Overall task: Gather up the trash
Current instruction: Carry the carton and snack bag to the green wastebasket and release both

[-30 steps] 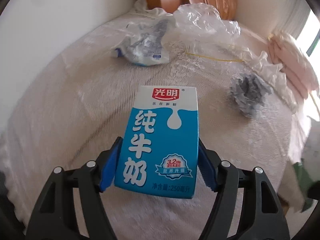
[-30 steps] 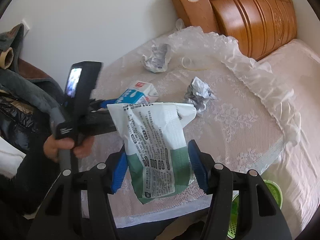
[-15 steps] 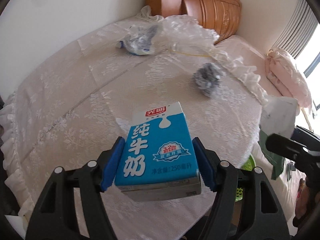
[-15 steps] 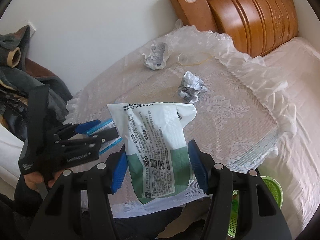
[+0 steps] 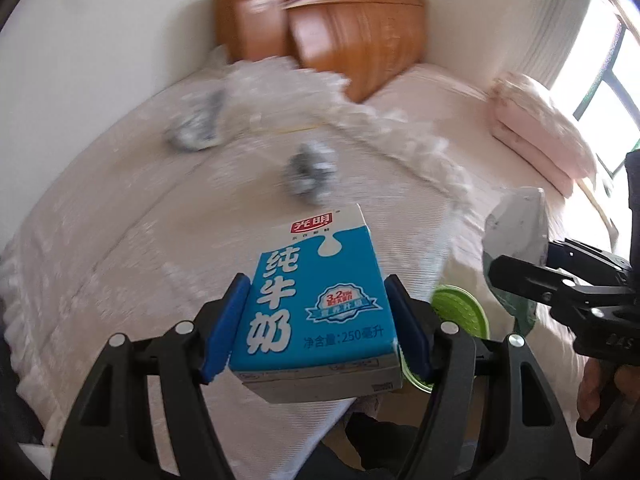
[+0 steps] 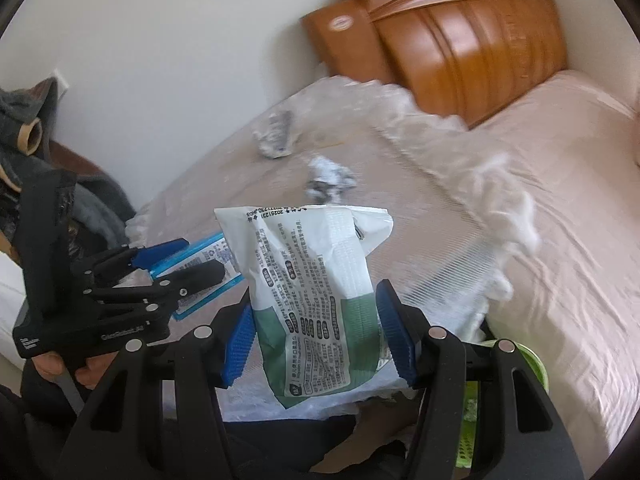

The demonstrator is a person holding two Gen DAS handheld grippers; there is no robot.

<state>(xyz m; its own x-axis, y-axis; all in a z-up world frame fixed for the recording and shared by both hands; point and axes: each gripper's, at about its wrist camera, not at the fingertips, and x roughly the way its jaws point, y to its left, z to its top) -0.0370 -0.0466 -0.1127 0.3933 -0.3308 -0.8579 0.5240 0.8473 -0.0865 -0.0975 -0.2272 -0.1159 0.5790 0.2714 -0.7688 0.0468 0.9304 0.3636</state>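
The left tongs [image 5: 316,324] are gripping a blue milk carton [image 5: 316,304] squarely between their blue pads. The right tongs [image 6: 316,336] are clamping a white-and-green wrapper [image 6: 316,292], both hanging above the bed [image 6: 540,200].

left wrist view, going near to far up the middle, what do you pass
milk carton held between the left gripper fingers → crumpled grey wad on the lace cloth → clear plastic wrap → wooden headboard
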